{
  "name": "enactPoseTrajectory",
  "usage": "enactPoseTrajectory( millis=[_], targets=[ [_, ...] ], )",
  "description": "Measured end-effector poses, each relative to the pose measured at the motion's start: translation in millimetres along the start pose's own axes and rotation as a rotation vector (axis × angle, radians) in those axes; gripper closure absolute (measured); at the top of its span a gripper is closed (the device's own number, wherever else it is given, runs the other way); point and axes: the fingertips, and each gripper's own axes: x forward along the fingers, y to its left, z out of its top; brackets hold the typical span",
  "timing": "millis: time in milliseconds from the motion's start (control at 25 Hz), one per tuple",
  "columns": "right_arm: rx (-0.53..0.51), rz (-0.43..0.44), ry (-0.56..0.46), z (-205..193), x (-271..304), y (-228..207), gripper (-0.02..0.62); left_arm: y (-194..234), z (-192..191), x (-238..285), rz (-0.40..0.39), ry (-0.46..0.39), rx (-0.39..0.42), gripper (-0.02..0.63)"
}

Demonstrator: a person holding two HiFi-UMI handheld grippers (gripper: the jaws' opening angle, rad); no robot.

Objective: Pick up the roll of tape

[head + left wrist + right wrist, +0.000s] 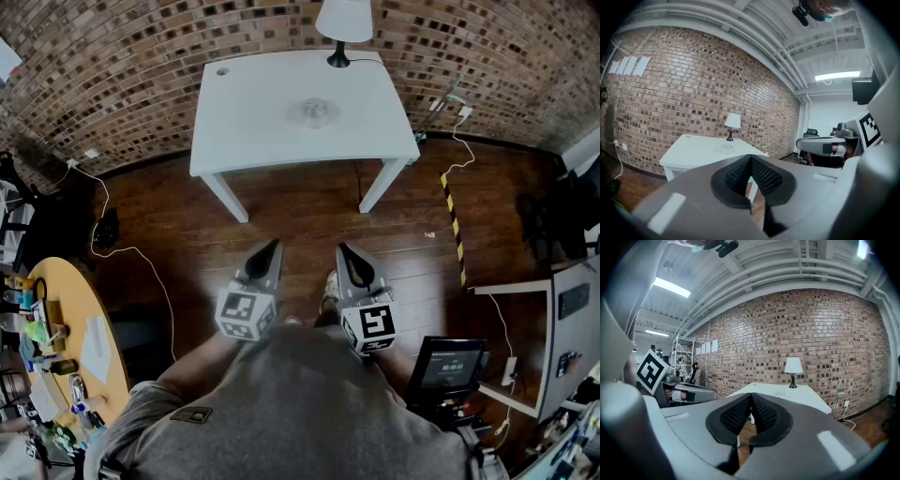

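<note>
One pale, translucent tape roll [317, 112].

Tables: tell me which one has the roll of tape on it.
The white rectangular table by the brick wall: the roll of tape lies near its middle, in front of the lamp. The round yellow table at the left carries other clutter.

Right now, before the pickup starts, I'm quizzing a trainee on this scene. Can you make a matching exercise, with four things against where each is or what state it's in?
Things:
1. roll of tape
2. lamp
3. left gripper
4. yellow-black striped strip

Places or states:
A. at the far edge of the white table
B. on the wooden floor, right of the table in the head view
C. jaws shut, empty, short of the table
D. near the table's middle

Pairs: 1-D, 2-A, 3-C, 4-B.
</note>
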Motion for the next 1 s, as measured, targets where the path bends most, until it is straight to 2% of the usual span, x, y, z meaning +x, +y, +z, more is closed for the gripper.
enactPoseTrajectory(
  millis=[320, 600, 1000],
  targets=[
    [0.007, 0.019, -0.020, 14.6, 50.1, -65.1, 0.583, 6.2, 15.7, 77.8, 0.022, 0.016, 0.009, 0.605],
    [0.029, 0.068, -0.011, 21.5, 85.6, -121.0, 0.583, 6.1, 31.3, 138.2, 0.084, 0.034, 0.013, 0.604],
    [0.055, 0.106, -0.001, 22.1, 120.0, -170.4, 0.583, 14.0, 39.1, 188.6, 0.154, 0.055, 0.012, 0.604]
  ],
)
